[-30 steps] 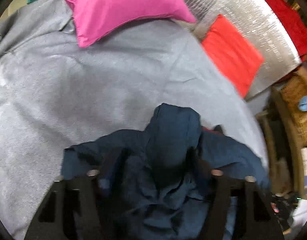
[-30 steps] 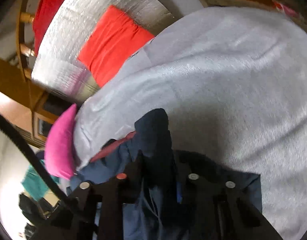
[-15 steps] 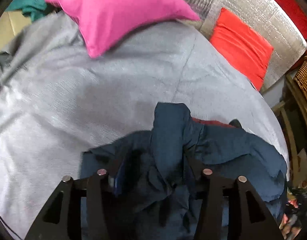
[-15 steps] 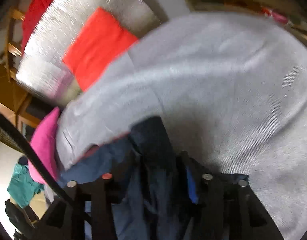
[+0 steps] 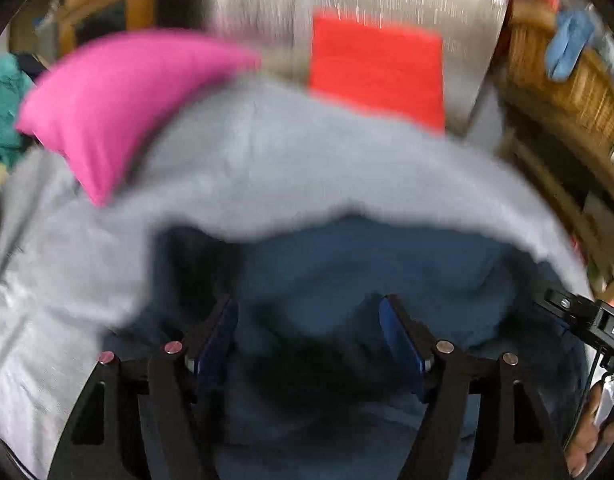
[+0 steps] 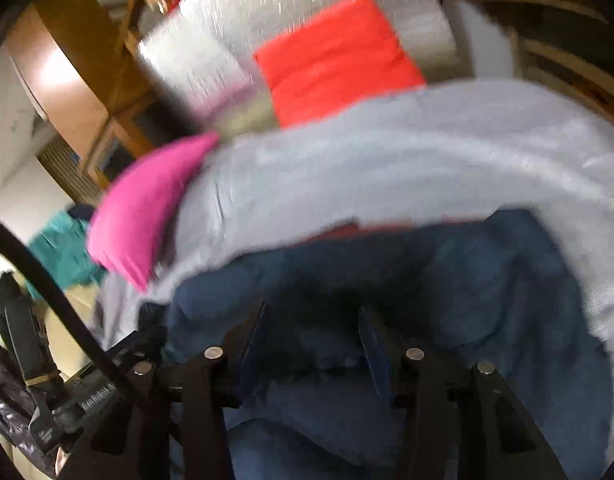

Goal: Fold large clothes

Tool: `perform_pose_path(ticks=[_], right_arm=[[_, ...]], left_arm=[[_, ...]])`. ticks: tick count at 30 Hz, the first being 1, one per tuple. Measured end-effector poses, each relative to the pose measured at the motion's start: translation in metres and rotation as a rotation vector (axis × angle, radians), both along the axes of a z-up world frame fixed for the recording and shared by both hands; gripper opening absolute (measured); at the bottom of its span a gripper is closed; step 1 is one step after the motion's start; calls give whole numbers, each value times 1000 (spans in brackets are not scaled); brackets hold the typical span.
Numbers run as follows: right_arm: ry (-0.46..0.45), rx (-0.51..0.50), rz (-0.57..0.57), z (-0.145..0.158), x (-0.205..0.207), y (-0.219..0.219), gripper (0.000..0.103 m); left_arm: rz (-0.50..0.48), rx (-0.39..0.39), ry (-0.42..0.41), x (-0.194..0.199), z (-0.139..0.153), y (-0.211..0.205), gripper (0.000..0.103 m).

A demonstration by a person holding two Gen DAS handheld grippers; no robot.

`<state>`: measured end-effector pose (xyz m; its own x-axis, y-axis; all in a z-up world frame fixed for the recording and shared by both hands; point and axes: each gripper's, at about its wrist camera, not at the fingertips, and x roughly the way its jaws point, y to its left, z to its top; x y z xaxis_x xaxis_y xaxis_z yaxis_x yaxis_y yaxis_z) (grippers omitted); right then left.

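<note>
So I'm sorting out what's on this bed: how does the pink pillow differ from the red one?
The pink pillow lies on the grey blanket, its pointed corner overhanging it; the red pillow leans against the silver panel behind the blanket. In the left wrist view, the pink one sits left and the red one right. Both are plain, bright cushions beyond the navy garment.

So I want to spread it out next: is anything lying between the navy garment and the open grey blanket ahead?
Nothing visible does. The navy garment lies directly on the grey blanket, bare up to the pink pillow and red cushion at the far edge.
</note>
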<state>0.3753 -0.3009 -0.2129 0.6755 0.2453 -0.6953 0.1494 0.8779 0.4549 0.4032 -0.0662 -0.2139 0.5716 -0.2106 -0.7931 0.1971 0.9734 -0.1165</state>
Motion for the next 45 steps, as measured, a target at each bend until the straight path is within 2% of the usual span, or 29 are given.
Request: perform_pose_path(ticks=[2, 5, 8, 11, 15, 18, 20, 22, 25, 29, 35, 38, 42, 45], right_arm=[[70, 2, -10, -21, 6, 2, 50], [86, 61, -24, -25, 6, -7, 50], [52, 113, -57, -12, -5, -17, 50], [22, 95, -112, 9, -28, -38, 50], [58, 43, -204, 15, -50, -61, 50], [157, 74, -203, -13, -49, -73, 50], [176, 101, -188, -26, -47, -77, 50], [170, 79, -192, -20, -49, -74, 50], [109, 94, -175, -2, -58, -65, 51], [73, 23, -174, 20, -81, -50, 51], [82, -24, -122, 22, -110, -20, 51], [124, -55, -91, 11, -119, -2, 51], [164, -121, -70, -3, -115, 9, 51], [136, -98, -75, 4, -118, 8, 52]], left_arm=[[32, -14, 65, 9, -14, 2, 78], [48, -64, 103, 13, -14, 10, 79], [61, -62, 83, 6, -4, 10, 79], [58, -52, 36, -9, 13, 13, 79], [68, 30, 26, -14, 14, 16, 79], [102, 110, 80, -5, -7, 24, 79], [97, 98, 118, -6, -20, 30, 79], [91, 101, 96, -10, -14, 30, 79], [74, 98, 19, -29, 3, 32, 79], [61, 123, -107, -71, 23, 37, 79], [8, 184, -248, -123, 33, 43, 79], [4, 193, -286, -139, 34, 50, 80], [2, 209, -295, -150, 33, 57, 80], [-3, 213, -301, -158, 35, 61, 80]])
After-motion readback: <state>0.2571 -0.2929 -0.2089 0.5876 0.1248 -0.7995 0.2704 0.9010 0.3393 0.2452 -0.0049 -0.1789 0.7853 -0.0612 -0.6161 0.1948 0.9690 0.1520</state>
